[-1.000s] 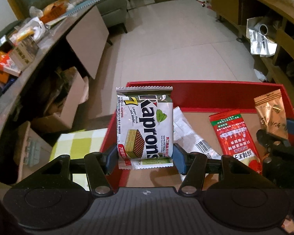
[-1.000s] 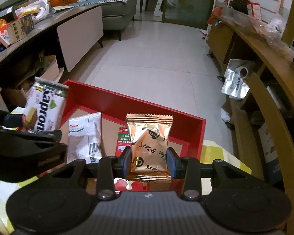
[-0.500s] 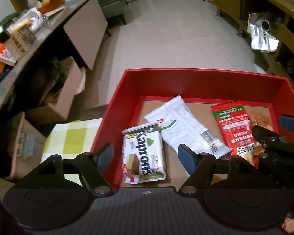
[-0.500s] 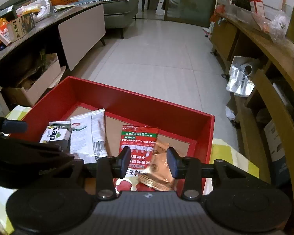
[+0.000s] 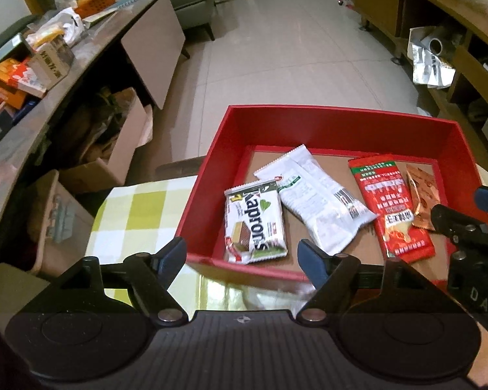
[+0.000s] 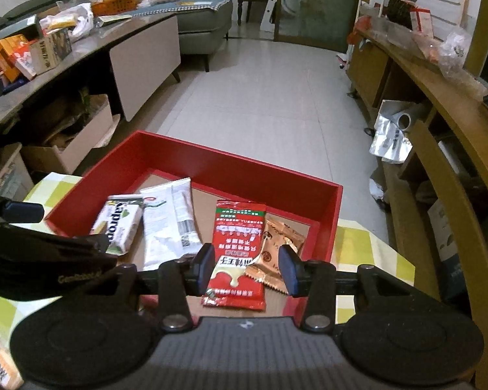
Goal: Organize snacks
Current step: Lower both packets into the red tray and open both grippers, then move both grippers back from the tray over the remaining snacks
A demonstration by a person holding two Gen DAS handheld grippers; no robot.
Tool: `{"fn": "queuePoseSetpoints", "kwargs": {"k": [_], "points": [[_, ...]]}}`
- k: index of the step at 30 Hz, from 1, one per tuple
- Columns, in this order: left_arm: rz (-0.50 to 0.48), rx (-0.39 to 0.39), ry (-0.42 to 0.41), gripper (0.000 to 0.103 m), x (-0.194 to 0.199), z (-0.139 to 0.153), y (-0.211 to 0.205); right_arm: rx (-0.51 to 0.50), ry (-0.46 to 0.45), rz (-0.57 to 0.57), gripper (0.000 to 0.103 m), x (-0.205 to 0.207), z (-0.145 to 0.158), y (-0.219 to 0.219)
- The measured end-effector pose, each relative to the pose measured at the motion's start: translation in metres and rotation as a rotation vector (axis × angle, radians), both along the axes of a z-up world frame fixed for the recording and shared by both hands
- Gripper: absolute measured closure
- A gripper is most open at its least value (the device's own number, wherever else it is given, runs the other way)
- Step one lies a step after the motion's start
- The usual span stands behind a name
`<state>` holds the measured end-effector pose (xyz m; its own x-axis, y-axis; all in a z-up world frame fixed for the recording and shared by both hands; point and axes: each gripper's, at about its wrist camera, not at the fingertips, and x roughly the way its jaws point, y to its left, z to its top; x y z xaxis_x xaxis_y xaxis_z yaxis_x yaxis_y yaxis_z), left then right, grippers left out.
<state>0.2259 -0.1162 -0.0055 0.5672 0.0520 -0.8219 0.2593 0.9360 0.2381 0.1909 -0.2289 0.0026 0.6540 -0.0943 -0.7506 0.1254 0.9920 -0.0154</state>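
Holding my left gripper (image 5: pixel 242 255) and right gripper (image 6: pixel 248 268) spread and empty at the red tray's (image 5: pixel 335 123) near wall, I see four snacks inside: wafer pack (image 5: pixel 253 224), white packet (image 5: pixel 315 198), red sachet (image 5: pixel 392 204), copper pouch (image 5: pixel 423 200).

A lived-in home living room is showing itself here: a grey upholstered sofa (image 6: pixel 201 22) is standing at twelve o'clock across pale floor tiles (image 6: pixel 260 104), a cluttered grey sideboard (image 6: pixel 81 55) is running along at ten o'clock, and wooden shelving (image 6: pixel 439 104) is curving past at two o'clock.
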Motion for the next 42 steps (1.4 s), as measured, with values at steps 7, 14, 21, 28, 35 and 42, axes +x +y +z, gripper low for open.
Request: {"fn": "queuePoseSetpoints", "kwargs": {"k": [7,14,21,28,35,42], "points": [[-0.004,-0.007,-0.013,0.022,-0.025,0.015,0.01,0.01,-0.005,0.005,0.054,-0.025,0.013,0.01],[0.001,-0.012,-0.012,0.022,-0.049,0.022,0.023,0.035,-0.001,0.001,0.053,-0.049,0.018,0.017],[0.008,-0.02,-0.002,0.021,-0.072,0.025,0.034,0.047,0.002,0.025,0.052,-0.071,0.021,0.031],[0.005,-0.021,0.004,0.02,-0.094,0.025,0.045,0.052,0.006,0.041,0.052,-0.089,0.024,0.039],[0.024,-0.02,0.032,0.019,-0.112,0.019,0.059,0.05,0.044,0.089,0.047,-0.106,0.016,0.055],[0.053,-0.02,0.052,0.019,-0.134,0.012,0.075,0.039,0.064,0.129,0.047,-0.127,0.013,0.072]]}}
